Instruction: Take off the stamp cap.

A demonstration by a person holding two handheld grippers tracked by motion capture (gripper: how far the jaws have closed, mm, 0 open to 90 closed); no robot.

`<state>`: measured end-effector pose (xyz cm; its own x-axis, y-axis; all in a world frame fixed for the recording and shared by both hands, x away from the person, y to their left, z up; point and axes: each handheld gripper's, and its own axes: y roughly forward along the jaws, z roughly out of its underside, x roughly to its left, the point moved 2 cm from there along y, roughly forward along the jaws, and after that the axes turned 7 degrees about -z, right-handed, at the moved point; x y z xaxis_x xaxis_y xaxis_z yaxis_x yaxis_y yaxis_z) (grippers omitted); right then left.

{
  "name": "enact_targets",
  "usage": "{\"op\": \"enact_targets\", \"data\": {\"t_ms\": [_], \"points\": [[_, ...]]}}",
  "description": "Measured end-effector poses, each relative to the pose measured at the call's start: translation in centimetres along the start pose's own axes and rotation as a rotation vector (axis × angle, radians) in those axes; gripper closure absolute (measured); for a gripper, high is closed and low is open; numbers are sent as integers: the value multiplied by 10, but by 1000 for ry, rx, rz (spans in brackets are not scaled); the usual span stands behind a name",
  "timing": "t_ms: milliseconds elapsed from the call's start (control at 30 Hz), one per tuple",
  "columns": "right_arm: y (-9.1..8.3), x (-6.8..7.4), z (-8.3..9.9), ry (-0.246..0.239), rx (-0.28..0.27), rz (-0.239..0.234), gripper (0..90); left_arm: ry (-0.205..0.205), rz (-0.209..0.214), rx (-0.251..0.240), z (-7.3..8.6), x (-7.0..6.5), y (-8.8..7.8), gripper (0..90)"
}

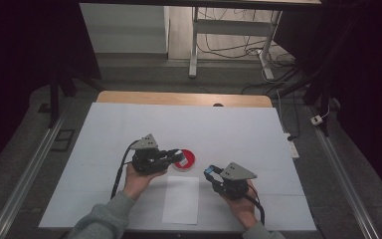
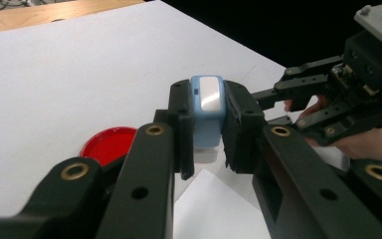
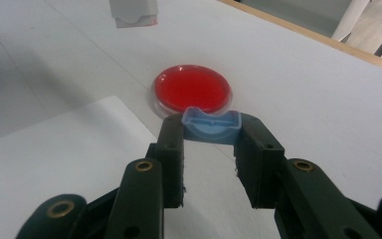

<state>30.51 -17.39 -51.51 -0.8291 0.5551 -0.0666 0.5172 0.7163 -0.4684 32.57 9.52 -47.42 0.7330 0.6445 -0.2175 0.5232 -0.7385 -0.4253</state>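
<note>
Nearest, a white sheet (image 1: 180, 199) lies on the tabletop (image 1: 229, 124). At four o'clock the right gripper (image 1: 210, 171) clamps a blue cap (image 3: 211, 126); at ten o'clock the left gripper (image 1: 178, 155) clamps a blue-and-white case (image 2: 207, 109), above a red dish (image 1: 188, 159).

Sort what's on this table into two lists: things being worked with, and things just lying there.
In use:
- light-blue block with a white face, clamped in the left gripper
- small blue cap, pinched in the right gripper

Lying about:
- red round dish, on the table near both grippers
- white sheet of paper, flat on the white table
</note>
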Motion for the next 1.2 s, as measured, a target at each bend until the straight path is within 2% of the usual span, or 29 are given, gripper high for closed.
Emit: {"op": "enact_targets", "data": {"t_ms": [333, 733, 933, 1200], "points": [[-33, -18, 15, 42, 3, 25, 652, 1, 1, -4, -1, 1, -1, 761], [-68, -35, 35, 63, 8, 80, 652, 3, -5, -8, -2, 3, -3, 761], [-75, -38, 40, 65, 12, 90, 651, 7, -15, -9, -3, 4, -4, 761], [-74, -38, 39, 59, 11, 89, 651, 27, -36, -4, -4, 4, -4, 760]]}}
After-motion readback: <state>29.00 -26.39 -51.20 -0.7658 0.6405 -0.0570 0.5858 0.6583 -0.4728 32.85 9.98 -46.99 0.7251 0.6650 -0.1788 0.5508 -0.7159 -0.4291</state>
